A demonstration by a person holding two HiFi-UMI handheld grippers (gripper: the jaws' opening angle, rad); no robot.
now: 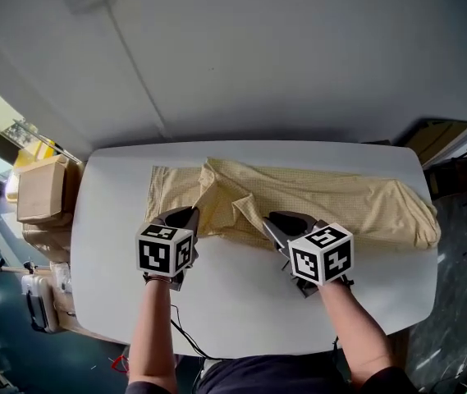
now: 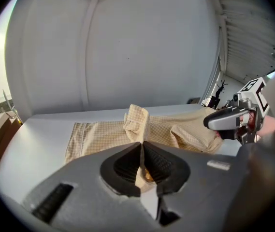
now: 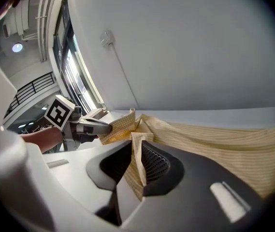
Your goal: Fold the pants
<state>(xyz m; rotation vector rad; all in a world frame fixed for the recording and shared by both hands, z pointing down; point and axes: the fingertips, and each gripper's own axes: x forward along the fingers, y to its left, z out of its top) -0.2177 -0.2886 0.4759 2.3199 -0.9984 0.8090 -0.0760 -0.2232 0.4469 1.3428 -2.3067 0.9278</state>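
Across the far half of a white bench (image 1: 241, 302), tan checked pants (image 1: 340, 195) lie stretched from left to right. They are rumpled toward the left end, where a flap of cloth stands up in a ridge. We hold a gripper in each hand at the near edge of the garment.

Our left gripper (image 1: 181, 217) is clamped on the pants; its own view shows a thin fold of checked cloth pinched between the closed pads. Our right gripper (image 1: 287, 220) is likewise closed on the pants, with a strip of fabric rising between its pads. The two sit near each other with the raised ridge between them, and each shows in the other's view. The long right-hand part of the pants runs away from the right gripper toward the bench's right end, lying flat with soft wrinkles.

We judge the step in hand to be carrying this gripped edge over to make a fold. To do it well, we would lift both hands level with each other and hold the cloth taut between them so it does not sag. Then we would lay edge on edge before letting go. A thin pinch may slip if we pull hard.
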